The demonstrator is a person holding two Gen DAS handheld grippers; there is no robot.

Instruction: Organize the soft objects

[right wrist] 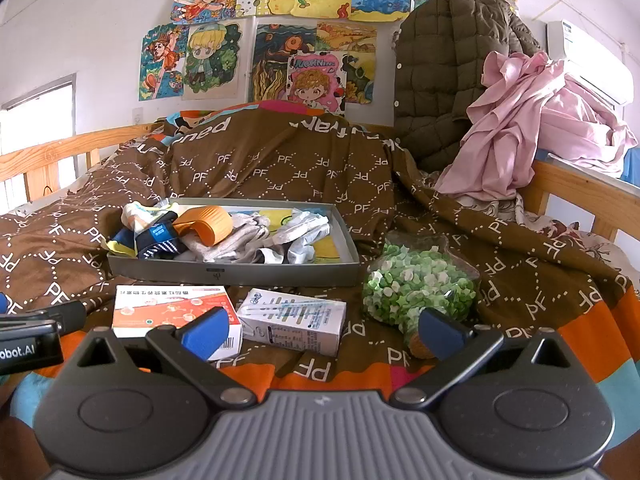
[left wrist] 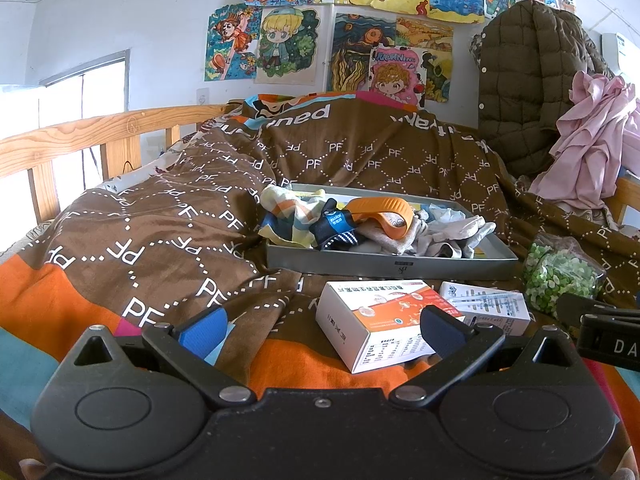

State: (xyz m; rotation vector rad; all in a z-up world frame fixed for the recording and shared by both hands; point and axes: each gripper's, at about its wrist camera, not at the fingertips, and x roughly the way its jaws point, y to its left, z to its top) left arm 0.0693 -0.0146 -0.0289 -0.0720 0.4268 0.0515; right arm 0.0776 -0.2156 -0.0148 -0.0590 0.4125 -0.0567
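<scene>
Partly hidden, socks [right wrist: 236,240] fill the tray [right wrist: 240,274] — both hand-held grippers gape empty.

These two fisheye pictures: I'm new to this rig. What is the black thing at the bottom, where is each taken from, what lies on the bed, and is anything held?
Each picture comes from a camera on a hand-held gripper, looking forward along its two blue-padded fingers. The black frame at the bottom is the gripper itself. One view belongs to the left gripper, the other to the right gripper. Both are open and hold nothing. On the brown blanket sits a grey tray piled with socks and an orange curved item. In front of it lie an orange-and-white box, a white carton and a bag of green pieces.
</scene>
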